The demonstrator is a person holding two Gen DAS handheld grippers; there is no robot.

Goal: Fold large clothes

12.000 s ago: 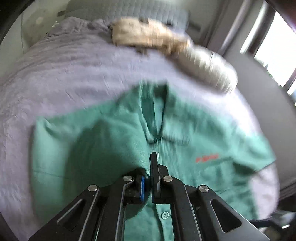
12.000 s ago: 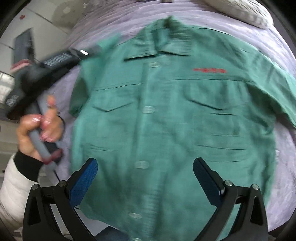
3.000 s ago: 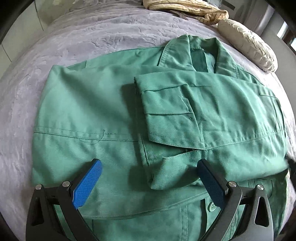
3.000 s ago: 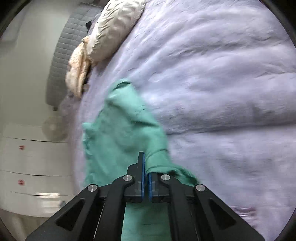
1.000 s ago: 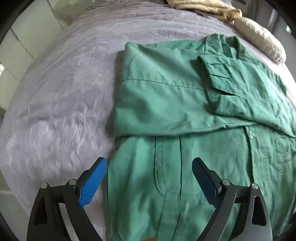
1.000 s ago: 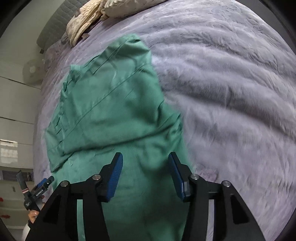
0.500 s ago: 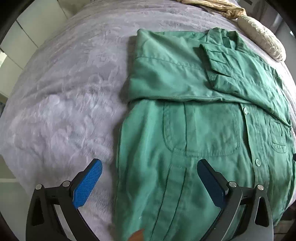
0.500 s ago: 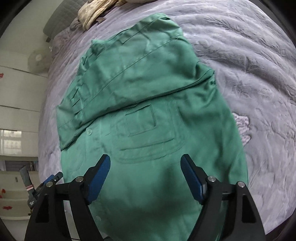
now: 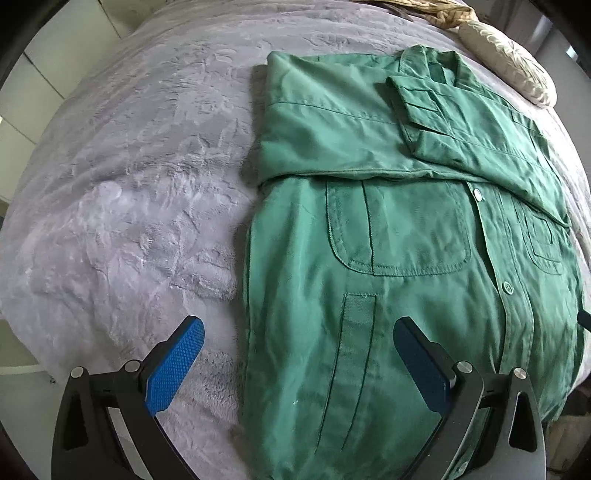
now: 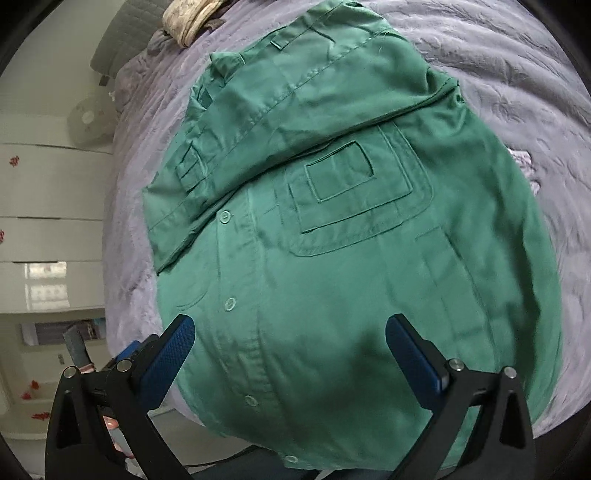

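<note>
A large green work shirt (image 9: 388, 240) lies on the grey-lilac bedspread (image 9: 129, 166). Its upper half is covered by layers folded across it, and below them the button placket and chest pockets show. My left gripper (image 9: 297, 332) hangs open above the shirt's lower left edge, one finger over the bedspread and one over the fabric. In the right wrist view the same shirt (image 10: 351, 240) fills the frame. My right gripper (image 10: 290, 325) is above the lower hem with its jaws opening, and its pads touch no cloth.
A cream pillow (image 9: 517, 66) and a beige blanket (image 9: 436, 11) lie at the head of the bed. White drawers (image 10: 44, 184) and a fan (image 10: 90, 118) stand beside the bed. The bed's near edge runs just under both grippers.
The right gripper let go of the green fabric and its jaws spread wide. Both grippers drew back from the folded upper part toward the shirt's lower hem.
</note>
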